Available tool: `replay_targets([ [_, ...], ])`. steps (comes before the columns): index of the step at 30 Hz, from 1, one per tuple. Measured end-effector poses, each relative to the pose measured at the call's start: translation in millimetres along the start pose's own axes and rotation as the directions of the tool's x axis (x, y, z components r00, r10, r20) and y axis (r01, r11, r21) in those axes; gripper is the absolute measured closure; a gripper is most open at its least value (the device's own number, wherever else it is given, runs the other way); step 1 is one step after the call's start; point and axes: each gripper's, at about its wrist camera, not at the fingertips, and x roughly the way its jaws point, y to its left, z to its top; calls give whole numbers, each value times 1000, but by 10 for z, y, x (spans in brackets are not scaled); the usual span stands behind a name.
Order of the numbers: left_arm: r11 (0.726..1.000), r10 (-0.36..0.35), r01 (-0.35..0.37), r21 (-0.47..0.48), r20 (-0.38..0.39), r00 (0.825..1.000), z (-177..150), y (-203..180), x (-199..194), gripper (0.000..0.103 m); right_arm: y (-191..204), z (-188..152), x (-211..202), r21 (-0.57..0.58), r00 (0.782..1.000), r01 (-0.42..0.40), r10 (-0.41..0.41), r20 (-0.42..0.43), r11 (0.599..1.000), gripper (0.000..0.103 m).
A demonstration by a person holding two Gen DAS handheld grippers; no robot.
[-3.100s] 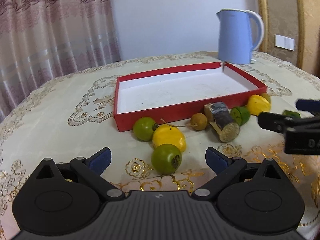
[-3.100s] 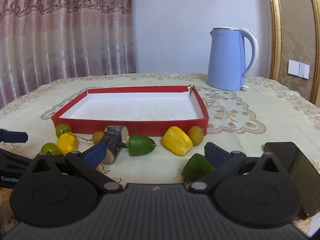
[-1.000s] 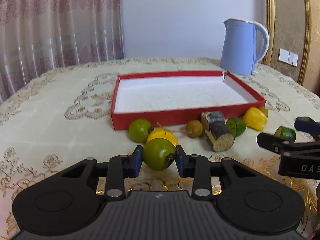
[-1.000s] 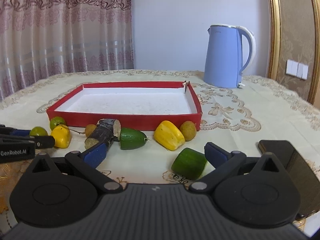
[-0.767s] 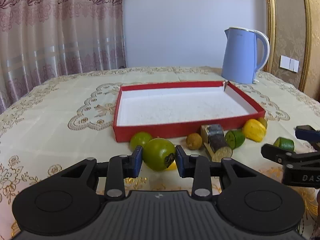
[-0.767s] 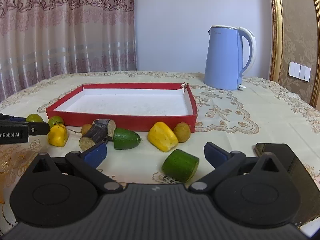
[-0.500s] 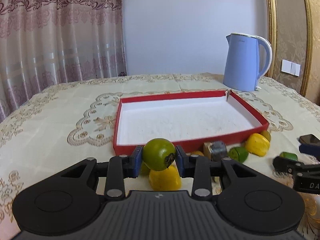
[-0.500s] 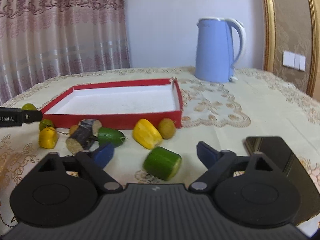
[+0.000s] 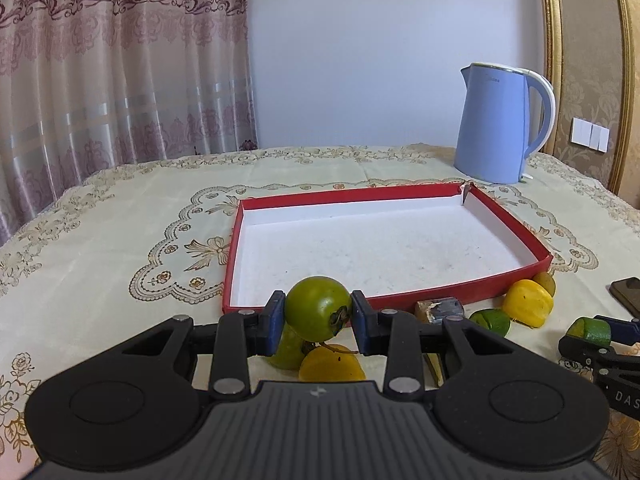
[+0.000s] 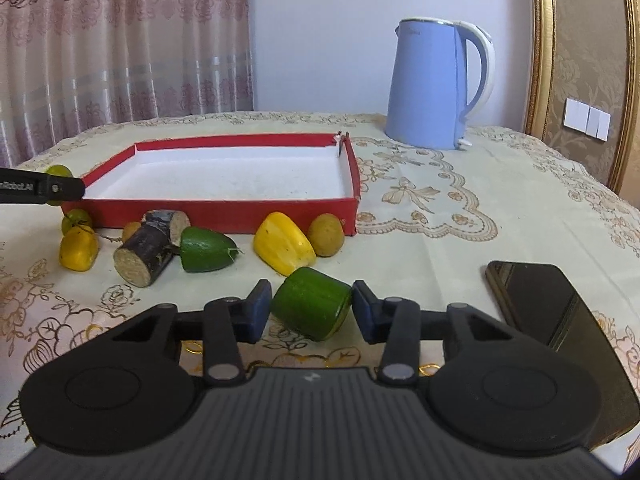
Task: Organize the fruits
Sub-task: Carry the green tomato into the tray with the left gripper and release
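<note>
My left gripper point(image 9: 318, 318) is shut on a round green fruit point(image 9: 318, 307) and holds it in the air just before the near wall of the red tray point(image 9: 516, 274), whose white floor is bare. My right gripper point(image 10: 312, 312) is low over the tablecloth. Its jaws are closing on a short green cucumber piece point(image 10: 312, 304), and both pads point(image 10: 362, 312) touch its sides. Still on the cloth before the tray are two yellow fruits point(image 10: 284, 248), a brown round fruit point(image 10: 326, 236), a green pointed fruit point(image 10: 206, 250), a dark cane stub point(image 10: 148, 254) and a small green fruit point(image 10: 76, 218).
A blue kettle point(image 10: 434, 84) stands behind the tray's far right corner. A black phone point(image 10: 548, 308) lies on the cloth right of my right gripper. Patterned curtains hang behind the table on the left, and a gold-framed wall is on the right.
The left gripper lifted the round green fruit off the cloth and toward the tray's near wall. The right gripper's jaws came in from wide open onto the cucumber piece.
</note>
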Motion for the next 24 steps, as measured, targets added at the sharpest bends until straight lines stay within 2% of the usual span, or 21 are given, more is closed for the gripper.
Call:
replay_targets([
  [7, 1000, 0, 0, 0, 5, 1000, 110, 3, 75, 69, 67, 27, -71, -17, 999, -23, 23, 27, 1000, 62],
  [12, 999, 12, -12, 33, 3, 1000, 287, -82, 274, 69, 74, 26, -92, -14, 999, -36, 37, 38, 999, 62],
  [24, 995, 52, -46, 84, -72, 996, 606, -253, 897, 69, 24, 15, -142, 6, 997, -51, 50, 55, 999, 62],
])
